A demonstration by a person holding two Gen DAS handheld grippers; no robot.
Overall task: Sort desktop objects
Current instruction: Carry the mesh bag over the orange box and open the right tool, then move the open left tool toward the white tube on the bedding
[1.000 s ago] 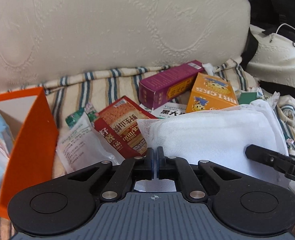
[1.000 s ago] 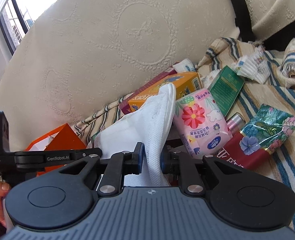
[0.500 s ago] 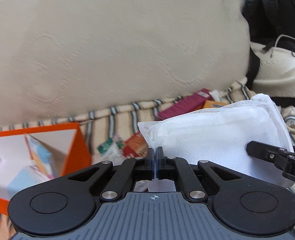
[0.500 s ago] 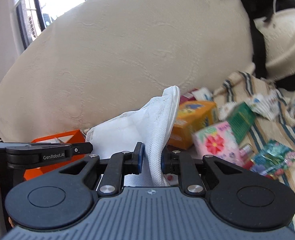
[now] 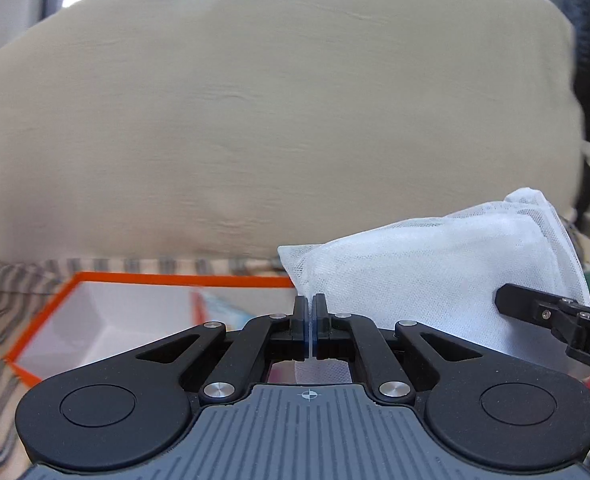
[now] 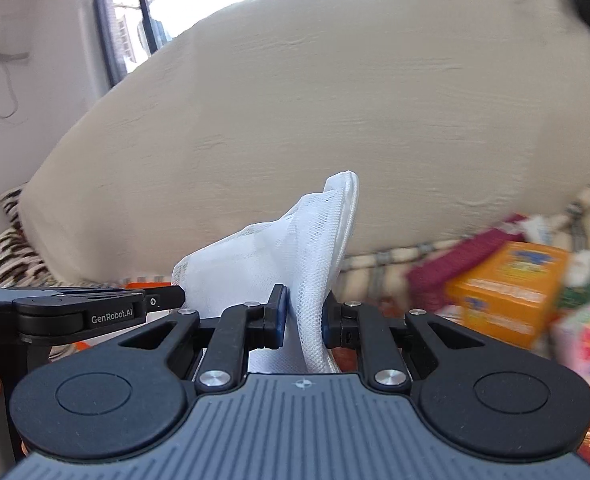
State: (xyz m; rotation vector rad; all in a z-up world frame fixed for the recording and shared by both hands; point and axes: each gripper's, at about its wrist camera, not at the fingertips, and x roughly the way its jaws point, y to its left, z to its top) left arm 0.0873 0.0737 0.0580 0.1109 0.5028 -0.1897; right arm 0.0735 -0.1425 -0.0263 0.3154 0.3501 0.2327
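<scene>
A white mesh bag (image 5: 435, 272) hangs between both grippers, lifted above the bed. My left gripper (image 5: 310, 312) is shut on its left corner. My right gripper (image 6: 302, 316) is shut on its other edge, and the bag (image 6: 295, 248) rises between its jaws. The right gripper's finger (image 5: 543, 312) reaches in from the right of the left wrist view. The left gripper (image 6: 95, 312) shows at the left of the right wrist view. An orange-rimmed white box (image 5: 135, 304) lies open below and left of the bag, with a packet inside.
A big cream cushion (image 5: 275, 120) fills the background. On the striped bedspread (image 6: 383, 260) at right lie an orange carton (image 6: 507, 284), a maroon box (image 6: 447, 264) and a pink floral pack (image 6: 587, 336). A window (image 6: 183, 8) is at upper left.
Both grippers have lifted the mesh bag and swung left. The orange box has come more under the bag, and the cartons have slid to the right of view.
</scene>
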